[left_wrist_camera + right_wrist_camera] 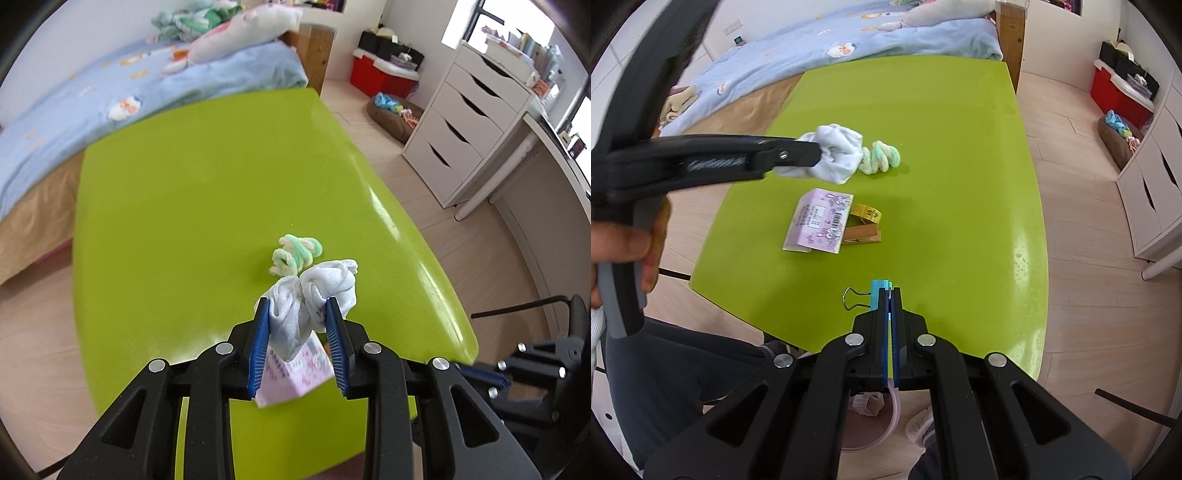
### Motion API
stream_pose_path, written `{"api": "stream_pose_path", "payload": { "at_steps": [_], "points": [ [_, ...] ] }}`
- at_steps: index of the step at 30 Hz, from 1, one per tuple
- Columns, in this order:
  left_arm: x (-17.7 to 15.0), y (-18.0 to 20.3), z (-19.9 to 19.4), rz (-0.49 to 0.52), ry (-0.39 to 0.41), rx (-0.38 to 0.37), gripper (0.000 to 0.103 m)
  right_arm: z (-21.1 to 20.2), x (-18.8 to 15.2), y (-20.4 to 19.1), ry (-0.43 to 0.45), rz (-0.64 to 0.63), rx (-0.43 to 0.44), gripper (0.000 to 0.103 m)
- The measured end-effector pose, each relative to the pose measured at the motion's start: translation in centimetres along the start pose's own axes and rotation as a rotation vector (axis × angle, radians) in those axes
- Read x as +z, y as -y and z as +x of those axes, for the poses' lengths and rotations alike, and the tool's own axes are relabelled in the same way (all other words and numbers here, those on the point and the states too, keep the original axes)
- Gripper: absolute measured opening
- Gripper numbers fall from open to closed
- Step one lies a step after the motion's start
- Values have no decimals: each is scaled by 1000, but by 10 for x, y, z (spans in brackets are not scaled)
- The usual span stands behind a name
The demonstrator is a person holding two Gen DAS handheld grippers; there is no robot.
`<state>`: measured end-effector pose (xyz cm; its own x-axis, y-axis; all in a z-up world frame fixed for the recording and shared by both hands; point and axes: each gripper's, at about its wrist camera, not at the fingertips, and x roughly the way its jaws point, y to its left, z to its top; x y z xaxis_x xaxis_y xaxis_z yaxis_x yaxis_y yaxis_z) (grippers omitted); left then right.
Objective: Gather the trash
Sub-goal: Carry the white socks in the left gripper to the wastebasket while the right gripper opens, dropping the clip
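My left gripper [297, 306] is shut on a crumpled white cloth [314, 295] and holds it above the green table [184, 203]; the gripper also shows in the right wrist view [818, 153] with the cloth [838, 151]. A green-and-white fuzzy scrunchie [881, 157] lies on the table just beyond it. A pink printed packet [820, 221] lies on the table over a wooden clip [862, 234] and a yellow tape roll [868, 214]. My right gripper [891, 291] is shut with nothing clearly held, above a blue binder clip [875, 295] at the table's near edge.
A pink bin [875, 417] with scraps sits on the floor under the near table edge. A bed [110, 92] runs along the far left. A white drawer unit [469, 118] and a red box [376, 74] stand at the right. A black chair [546, 332] is near right.
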<state>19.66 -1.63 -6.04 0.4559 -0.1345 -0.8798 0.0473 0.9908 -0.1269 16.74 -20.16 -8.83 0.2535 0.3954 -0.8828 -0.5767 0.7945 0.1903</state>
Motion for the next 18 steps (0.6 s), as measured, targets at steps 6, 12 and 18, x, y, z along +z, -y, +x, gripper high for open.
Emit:
{"api": "stream_pose_path", "payload": {
  "at_steps": [6,12,18],
  "points": [
    [-31,2,-36,15,47,15,30,-16,-7,-15,27,-25,6,1],
    [-70,4,-67,16,77,23,30,-33,-24,-30,45,-60,7,1],
    [-114,6,-87,2,92,18,30,-46,-47,-45,52,-93,12,1]
  ]
}}
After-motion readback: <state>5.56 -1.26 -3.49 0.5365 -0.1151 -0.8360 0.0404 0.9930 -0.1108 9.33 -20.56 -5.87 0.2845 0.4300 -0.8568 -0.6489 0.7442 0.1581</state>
